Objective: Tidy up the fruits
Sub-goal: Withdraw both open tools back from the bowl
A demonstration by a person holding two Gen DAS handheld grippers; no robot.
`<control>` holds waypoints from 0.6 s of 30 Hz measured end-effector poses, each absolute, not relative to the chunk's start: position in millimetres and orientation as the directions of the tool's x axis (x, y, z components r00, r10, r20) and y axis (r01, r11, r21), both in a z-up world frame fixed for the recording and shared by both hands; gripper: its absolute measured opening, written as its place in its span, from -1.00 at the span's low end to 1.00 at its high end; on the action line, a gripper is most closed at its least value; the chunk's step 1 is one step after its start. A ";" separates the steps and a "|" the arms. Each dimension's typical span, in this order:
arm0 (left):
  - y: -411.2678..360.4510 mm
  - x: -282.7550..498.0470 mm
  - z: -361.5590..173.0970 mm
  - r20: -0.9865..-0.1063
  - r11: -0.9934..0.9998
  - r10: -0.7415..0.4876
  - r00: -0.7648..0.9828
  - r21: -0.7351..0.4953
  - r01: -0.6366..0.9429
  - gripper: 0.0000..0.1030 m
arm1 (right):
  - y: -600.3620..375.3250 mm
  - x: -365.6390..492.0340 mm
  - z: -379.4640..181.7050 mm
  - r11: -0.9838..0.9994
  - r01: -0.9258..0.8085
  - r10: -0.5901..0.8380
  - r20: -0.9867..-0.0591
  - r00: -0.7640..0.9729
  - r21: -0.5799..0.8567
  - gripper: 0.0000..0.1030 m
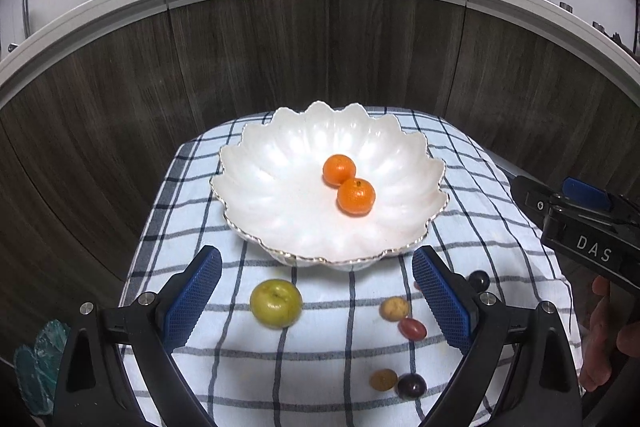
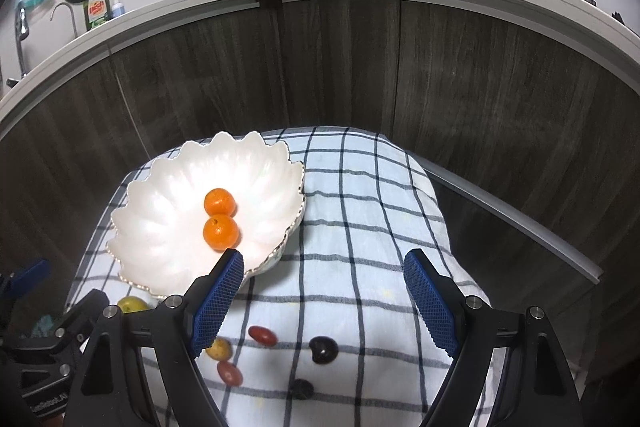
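Note:
A white scalloped bowl (image 1: 280, 203) (image 2: 160, 227) on a checked cloth holds two tangerines (image 1: 355, 195) (image 2: 220, 231). In front of it on the cloth lie a green apple (image 1: 276, 303) (image 2: 133, 304), a small yellow fruit (image 1: 394, 308) (image 2: 219, 349), red cherry tomatoes (image 1: 412, 328) (image 2: 262, 335) and dark grapes (image 1: 411, 385) (image 2: 323, 349). My left gripper (image 1: 316, 295) stands open above the cloth, the apple between its fingers but untouched. Over the tomatoes and the dark fruit hovers my right gripper (image 2: 323, 301), open and empty. Its body shows at the right of the left wrist view (image 1: 580, 227).
The checked cloth (image 2: 360, 227) covers a small table in front of dark wood cabinet doors (image 1: 320, 59). A white counter above carries dishes, a wok and dish soap. A person's hand (image 1: 604, 339) holds the right gripper. A grey rail (image 2: 520, 219) runs right of the table.

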State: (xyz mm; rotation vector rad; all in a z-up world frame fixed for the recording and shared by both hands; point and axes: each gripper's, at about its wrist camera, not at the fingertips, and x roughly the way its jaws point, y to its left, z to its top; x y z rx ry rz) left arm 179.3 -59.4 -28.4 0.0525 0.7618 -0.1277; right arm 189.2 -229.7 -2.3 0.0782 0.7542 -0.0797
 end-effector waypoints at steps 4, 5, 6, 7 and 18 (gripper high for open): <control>-59.4 171.2 -37.4 -0.692 0.989 -0.098 0.715 0.011 0.146 0.89 | -226.9 183.5 -5.6 0.995 0.088 -0.038 -0.687 0.726 0.039 0.61; -59.4 169.5 -39.5 -0.693 0.989 -0.098 0.715 0.015 0.149 0.88 | -226.7 182.2 -6.6 0.996 0.086 -0.037 -0.688 0.725 0.038 0.61; -59.2 168.1 -41.5 -0.693 0.988 -0.098 0.714 0.017 0.152 0.85 | -226.0 180.2 -8.1 0.996 0.085 -0.038 -0.686 0.726 0.035 0.61; -59.3 166.6 -43.8 -0.695 0.988 -0.098 0.712 0.021 0.156 0.84 | -225.5 178.8 -8.9 0.996 0.084 -0.040 -0.684 0.728 0.031 0.61; -61.5 150.3 -62.8 -0.712 0.978 -0.143 0.688 0.006 0.210 0.75 | -217.0 161.7 -26.6 0.999 0.048 -0.028 -0.689 0.724 0.009 0.61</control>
